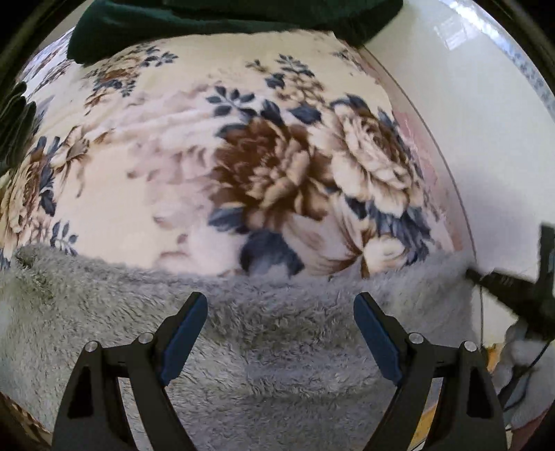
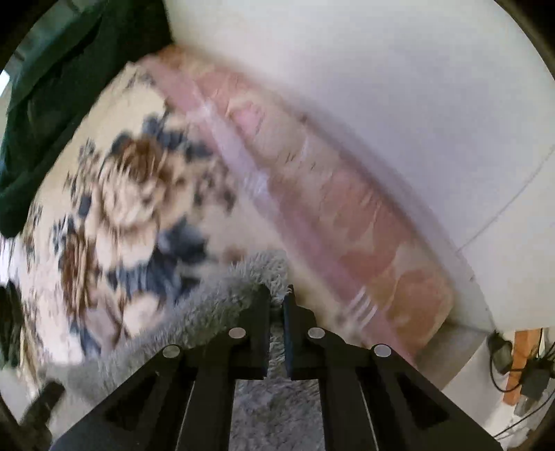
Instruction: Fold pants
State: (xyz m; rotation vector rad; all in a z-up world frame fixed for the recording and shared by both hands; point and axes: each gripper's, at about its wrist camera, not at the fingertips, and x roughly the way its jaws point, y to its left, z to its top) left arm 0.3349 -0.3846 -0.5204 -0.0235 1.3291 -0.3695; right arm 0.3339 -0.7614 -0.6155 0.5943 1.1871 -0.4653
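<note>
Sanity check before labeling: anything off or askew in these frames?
Nothing stands out. Grey fleece pants lie on the floral blanket; right gripper pinches their edge, left gripper is open above them. Right view is motion-blurred.

One fuzzy grey pair of pants — one floral blanket, one dark green cloth — two grippers.

Open floral blanket ahead of left gripper, flat, nothing standing on it; jaws wide apart above fuzzy grey pants. Far end blocked by dark green cloth bunched across the blanket edge. Right side closed off by white wall, pink bed border running along it. Right gripper pinched on pants edge, close to that border and wall; cables clutter the lower right corner.
</note>
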